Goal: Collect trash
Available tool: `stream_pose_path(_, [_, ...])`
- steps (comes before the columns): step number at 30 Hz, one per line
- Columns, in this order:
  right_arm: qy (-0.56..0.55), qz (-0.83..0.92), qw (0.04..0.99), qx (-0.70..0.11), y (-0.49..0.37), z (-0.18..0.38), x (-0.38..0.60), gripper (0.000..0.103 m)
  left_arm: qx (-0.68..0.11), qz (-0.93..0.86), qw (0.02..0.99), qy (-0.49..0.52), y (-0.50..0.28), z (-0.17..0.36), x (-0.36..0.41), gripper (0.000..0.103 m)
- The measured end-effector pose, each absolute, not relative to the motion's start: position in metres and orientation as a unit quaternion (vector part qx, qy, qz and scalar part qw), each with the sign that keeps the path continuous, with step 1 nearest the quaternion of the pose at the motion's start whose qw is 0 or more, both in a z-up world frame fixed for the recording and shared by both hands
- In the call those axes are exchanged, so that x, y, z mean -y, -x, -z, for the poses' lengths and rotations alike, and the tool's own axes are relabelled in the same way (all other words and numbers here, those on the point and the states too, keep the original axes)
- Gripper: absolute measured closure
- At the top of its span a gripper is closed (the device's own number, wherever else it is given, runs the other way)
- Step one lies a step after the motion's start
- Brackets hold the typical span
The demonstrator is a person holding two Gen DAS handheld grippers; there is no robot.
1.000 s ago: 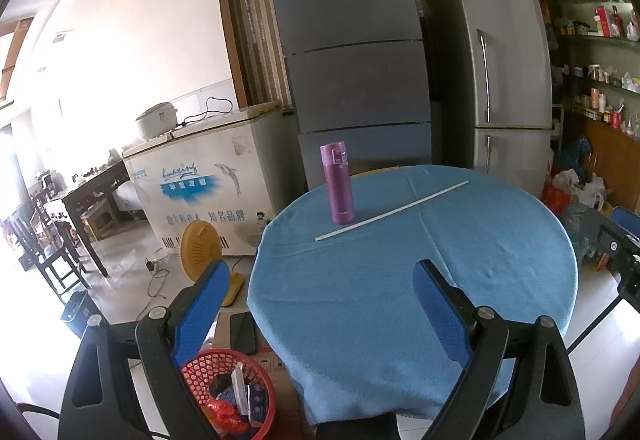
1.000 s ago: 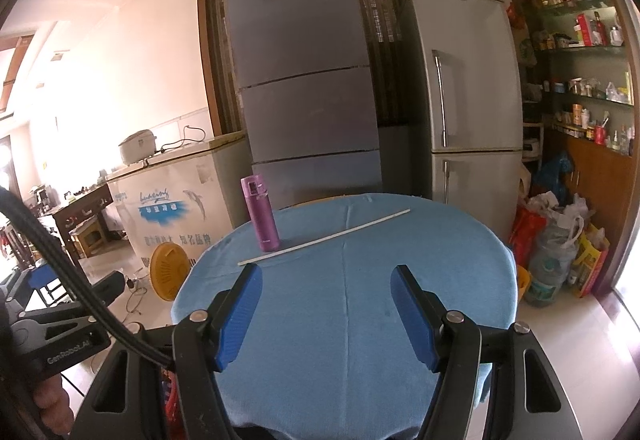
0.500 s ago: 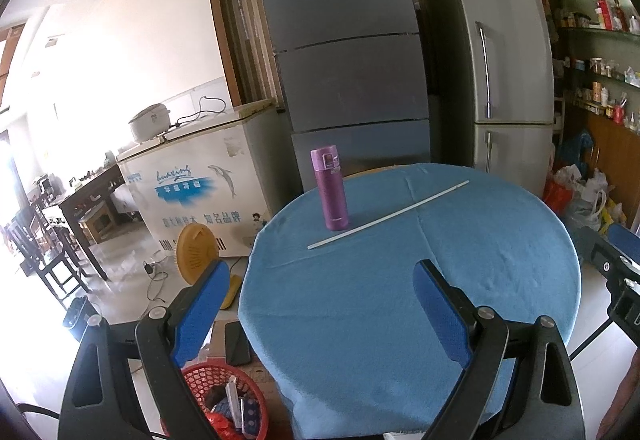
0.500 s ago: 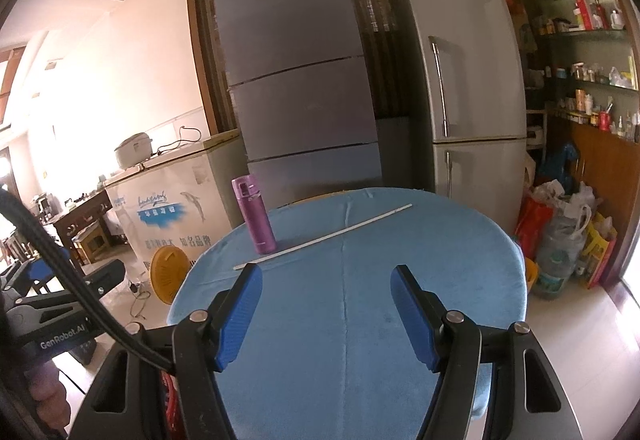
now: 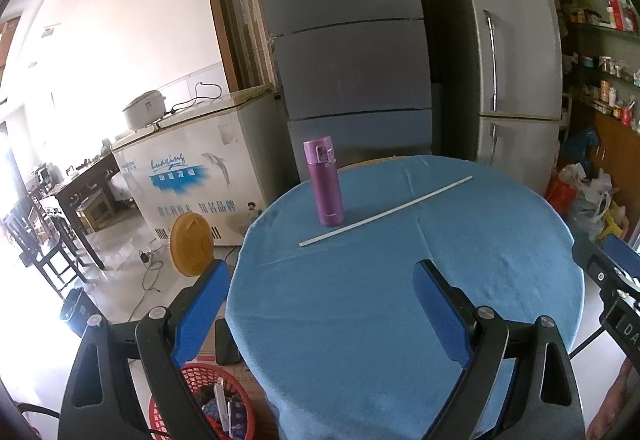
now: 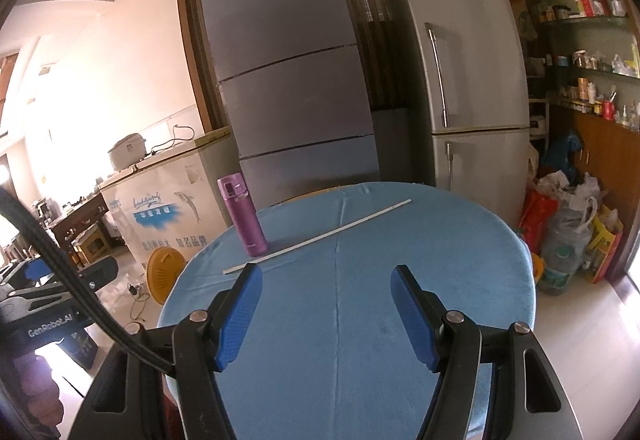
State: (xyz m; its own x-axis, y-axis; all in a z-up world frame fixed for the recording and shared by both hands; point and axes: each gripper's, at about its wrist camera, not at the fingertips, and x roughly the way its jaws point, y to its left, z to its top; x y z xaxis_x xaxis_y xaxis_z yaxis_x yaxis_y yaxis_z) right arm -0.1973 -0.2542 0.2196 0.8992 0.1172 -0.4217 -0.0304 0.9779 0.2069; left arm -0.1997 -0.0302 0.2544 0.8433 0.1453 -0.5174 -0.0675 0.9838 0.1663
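Red basket (image 5: 188,396) slid lower | rim cut off | both tongs empty

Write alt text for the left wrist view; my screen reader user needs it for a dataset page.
An open left gripper hovers at the near edge of a round table covered in blue cloth, where a purple bottle stands upright just behind a long white stick. A red basket holding trash sits on the floor at lower left.

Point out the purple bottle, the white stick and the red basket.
bottle (image 5: 327,191), left wrist view, middle of its purple body.
stick (image 5: 386,212), left wrist view, midway along its length.
basket (image 5: 196,374), left wrist view, on its near red rim.
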Motion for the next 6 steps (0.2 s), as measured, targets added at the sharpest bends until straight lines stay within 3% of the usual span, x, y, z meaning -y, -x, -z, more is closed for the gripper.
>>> stream_pose_path(6, [-0.100,-0.053,0.964,-0.241,0.176,-0.207,0.249,0.033,-0.291,-0.049,0.953,-0.066,0.184,-0.240,0.027,0.010])
